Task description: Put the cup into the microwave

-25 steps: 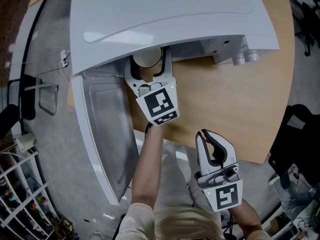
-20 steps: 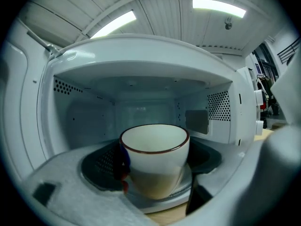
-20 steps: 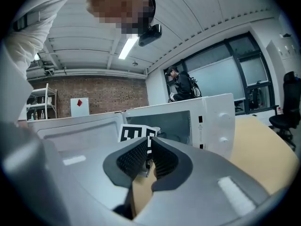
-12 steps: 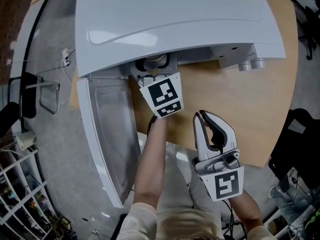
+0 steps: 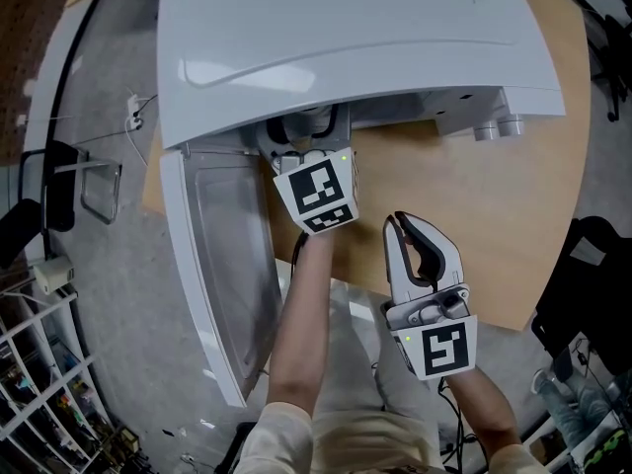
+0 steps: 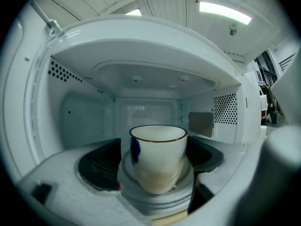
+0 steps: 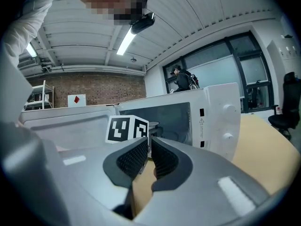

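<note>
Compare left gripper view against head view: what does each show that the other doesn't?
Left gripper view only: the inside of the cavity, with the cup upright on the turntable. It stands between the jaws of the left gripper, which have just been opening and look clear of it.
Head view only: the swung-open door, the wooden table, and the right gripper, shut and empty, near the table's edge. The microwave's top hides most of the cavity.
Both: the microwave and the left gripper at its opening.
</note>
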`<state>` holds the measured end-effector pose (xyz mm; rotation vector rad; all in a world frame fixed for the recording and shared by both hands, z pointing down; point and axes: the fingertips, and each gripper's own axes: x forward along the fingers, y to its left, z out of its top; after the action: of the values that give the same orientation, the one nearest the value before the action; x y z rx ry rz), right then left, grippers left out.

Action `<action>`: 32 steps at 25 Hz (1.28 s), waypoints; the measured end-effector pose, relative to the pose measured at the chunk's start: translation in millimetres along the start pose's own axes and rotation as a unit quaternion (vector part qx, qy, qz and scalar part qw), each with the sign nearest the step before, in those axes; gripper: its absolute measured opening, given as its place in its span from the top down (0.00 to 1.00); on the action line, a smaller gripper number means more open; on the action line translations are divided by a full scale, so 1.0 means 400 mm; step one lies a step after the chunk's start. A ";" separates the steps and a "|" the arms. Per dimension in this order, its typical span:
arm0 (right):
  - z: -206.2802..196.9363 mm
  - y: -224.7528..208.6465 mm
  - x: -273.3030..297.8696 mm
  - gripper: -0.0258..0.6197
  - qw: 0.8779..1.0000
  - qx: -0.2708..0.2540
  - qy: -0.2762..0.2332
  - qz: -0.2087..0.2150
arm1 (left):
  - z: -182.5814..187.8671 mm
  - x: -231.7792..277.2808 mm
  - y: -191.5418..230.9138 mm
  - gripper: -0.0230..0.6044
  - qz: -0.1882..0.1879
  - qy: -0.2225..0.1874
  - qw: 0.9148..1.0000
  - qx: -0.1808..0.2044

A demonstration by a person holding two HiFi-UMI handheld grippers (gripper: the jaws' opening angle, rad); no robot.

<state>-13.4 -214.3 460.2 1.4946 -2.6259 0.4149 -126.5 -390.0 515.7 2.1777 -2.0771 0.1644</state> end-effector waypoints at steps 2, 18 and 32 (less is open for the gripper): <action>-0.008 0.001 -0.009 0.91 1.000 -0.002 0.005 0.004 | 0.000 -0.030 0.004 0.26 0.005 -0.002 1.000 -0.007; 0.086 -0.018 -0.165 0.95 0.999 -0.037 0.004 -0.017 | 0.094 -0.419 -0.091 0.96 -0.017 0.050 0.998 -0.020; 0.178 0.100 -0.284 0.95 0.999 -0.044 0.011 -0.017 | 0.245 -0.737 -0.181 0.96 -0.075 0.081 0.994 -0.012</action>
<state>15.0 -120.5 360.3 1.4973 -2.5619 0.3065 -69.2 -112.7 368.9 2.2146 -1.8148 0.2881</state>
